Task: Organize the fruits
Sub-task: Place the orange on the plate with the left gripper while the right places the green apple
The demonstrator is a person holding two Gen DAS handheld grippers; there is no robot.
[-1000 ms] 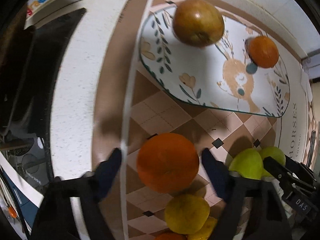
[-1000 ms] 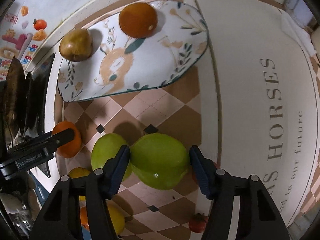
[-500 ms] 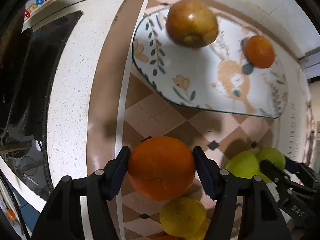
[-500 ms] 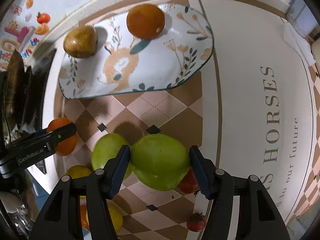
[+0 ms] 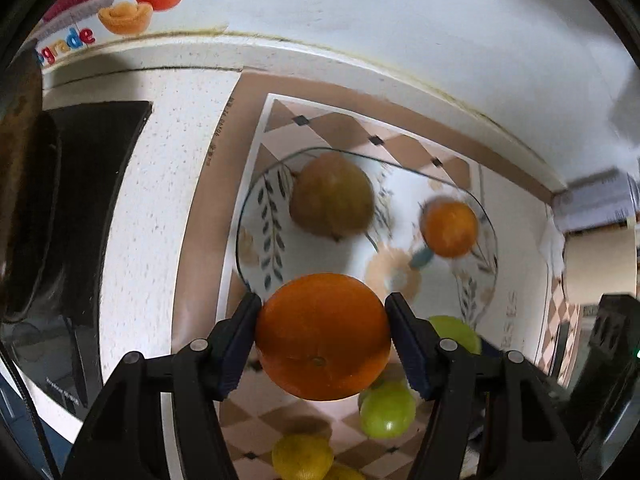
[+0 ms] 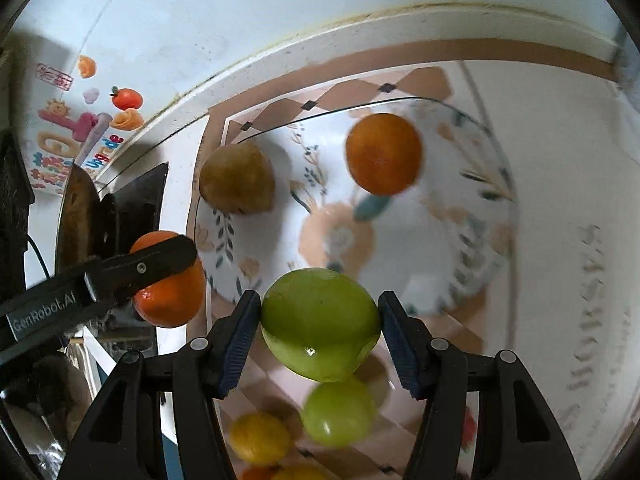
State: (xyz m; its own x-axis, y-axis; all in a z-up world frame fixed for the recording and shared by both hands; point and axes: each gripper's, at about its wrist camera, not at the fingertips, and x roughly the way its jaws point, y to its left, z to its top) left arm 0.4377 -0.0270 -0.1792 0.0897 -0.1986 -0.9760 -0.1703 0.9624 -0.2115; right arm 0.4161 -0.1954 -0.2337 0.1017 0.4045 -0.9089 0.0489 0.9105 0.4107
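Note:
My left gripper (image 5: 323, 326) is shut on a large orange (image 5: 323, 336) and holds it in the air near the front rim of the patterned glass plate (image 5: 272, 264). My right gripper (image 6: 318, 326) is shut on a green apple (image 6: 320, 322), also lifted near the plate (image 6: 452, 248). On the plate lie a brown pear (image 5: 332, 196) and a small orange (image 5: 450, 228); they also show in the right wrist view as the pear (image 6: 237, 178) and the orange (image 6: 383, 153). The left gripper's held orange (image 6: 170, 300) shows at the right view's left.
On the checkered mat below lie a green apple (image 6: 338, 412), a yellow lemon (image 6: 260, 438) and a small red fruit (image 6: 468, 426). A dark stove top (image 5: 84, 208) is to the left. A wall with fruit stickers (image 5: 132, 4) stands behind the counter.
Both grippers have lifted their fruit off the mat and moved toward the plate. The left gripper closed on the orange a second ago.

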